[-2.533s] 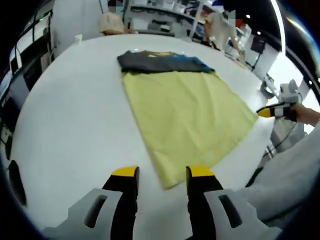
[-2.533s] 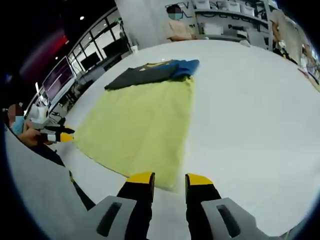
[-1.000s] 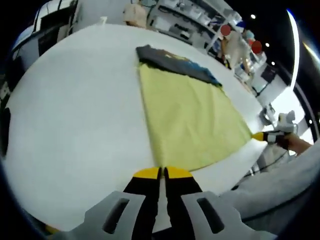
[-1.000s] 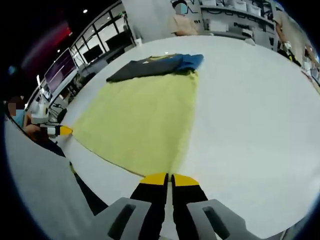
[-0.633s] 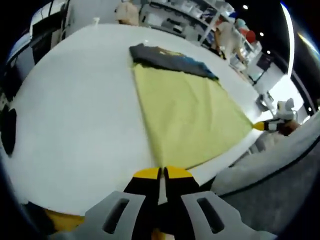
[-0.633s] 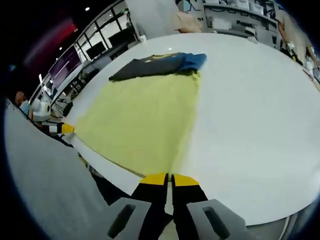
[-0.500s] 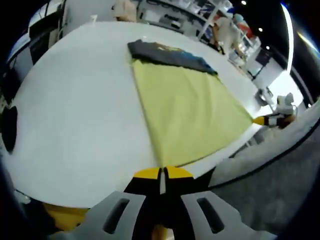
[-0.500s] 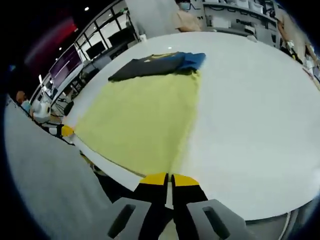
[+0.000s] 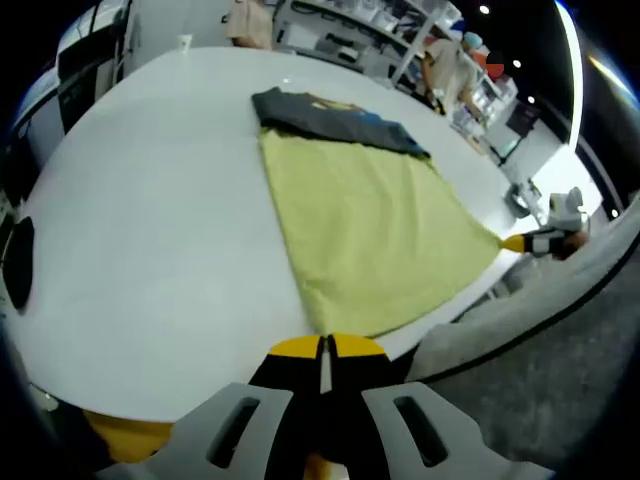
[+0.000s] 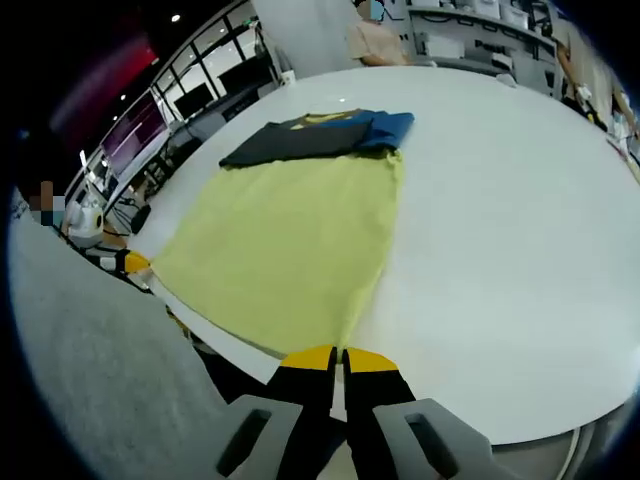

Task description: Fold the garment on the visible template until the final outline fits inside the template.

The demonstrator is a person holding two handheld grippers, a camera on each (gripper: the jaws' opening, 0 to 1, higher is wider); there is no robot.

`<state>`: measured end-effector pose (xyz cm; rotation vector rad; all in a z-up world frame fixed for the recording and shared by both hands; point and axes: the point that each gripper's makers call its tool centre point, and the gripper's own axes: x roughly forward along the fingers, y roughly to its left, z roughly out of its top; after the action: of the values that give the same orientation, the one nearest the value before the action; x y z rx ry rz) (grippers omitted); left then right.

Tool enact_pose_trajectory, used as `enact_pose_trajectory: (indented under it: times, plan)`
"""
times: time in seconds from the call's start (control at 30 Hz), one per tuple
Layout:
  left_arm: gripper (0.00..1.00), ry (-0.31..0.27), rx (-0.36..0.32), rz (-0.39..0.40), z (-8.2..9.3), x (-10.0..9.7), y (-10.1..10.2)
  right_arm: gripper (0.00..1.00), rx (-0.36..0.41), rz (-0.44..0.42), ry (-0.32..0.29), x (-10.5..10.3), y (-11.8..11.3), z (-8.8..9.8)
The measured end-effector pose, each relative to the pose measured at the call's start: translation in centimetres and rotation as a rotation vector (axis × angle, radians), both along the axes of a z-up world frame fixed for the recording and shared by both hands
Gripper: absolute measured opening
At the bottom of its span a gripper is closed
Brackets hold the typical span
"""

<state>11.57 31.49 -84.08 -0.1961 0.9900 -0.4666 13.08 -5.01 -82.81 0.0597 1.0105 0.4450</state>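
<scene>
left gripper view: the left gripper (image 9: 322,346) has its jaws pressed together on a near corner of the yellow garment (image 9: 370,230), spread on the white table (image 9: 150,200) below a dark folded garment (image 9: 335,117).

right gripper view: the right gripper (image 10: 337,357) is likewise clamped on the yellow garment's (image 10: 290,250) other near corner.

Lab or workshop, open-plan. Big round white worktop (image 9: 150,220) fills foreground, set up as test station. Behind it, white shelving (image 9: 350,30) stacked with boxes and gear. Glass partition wall (image 10: 215,85) with dark frames along one side; monitor (image 10: 125,145) with lit screen near it. Ceiling spotlights (image 10: 175,17) against dark ceiling. Other people (image 10: 372,40) stand at far benches. Overall look: robotics data-collection room, not home or shop.
</scene>
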Motion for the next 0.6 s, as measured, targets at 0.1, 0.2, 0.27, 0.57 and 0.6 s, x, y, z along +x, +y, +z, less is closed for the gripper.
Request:
enact_pose_trajectory:
  times: [0.1,0.2,0.27,0.57,0.6]
  plan:
    - [0.00,-0.022,-0.021,0.016,0.9,0.5,-0.3,0.00,0.009,-0.007,-0.011,0.3,0.2,0.5]
    - [0.00,-0.042,-0.023,0.021,1.4,1.1,-0.4,0.00,0.018,-0.012,-0.024,0.7,0.2,1.0]
    - [0.00,-0.053,-0.022,0.015,1.7,1.3,-0.5,0.00,0.022,-0.013,-0.033,1.1,0.2,1.5]
    - [0.00,-0.118,-0.037,0.005,3.7,3.4,-1.7,0.00,0.032,-0.014,-0.120,3.9,0.6,3.9]
    - [0.00,-0.123,-0.038,0.006,3.8,3.6,-1.7,0.00,0.031,-0.015,-0.123,3.9,0.5,4.0]
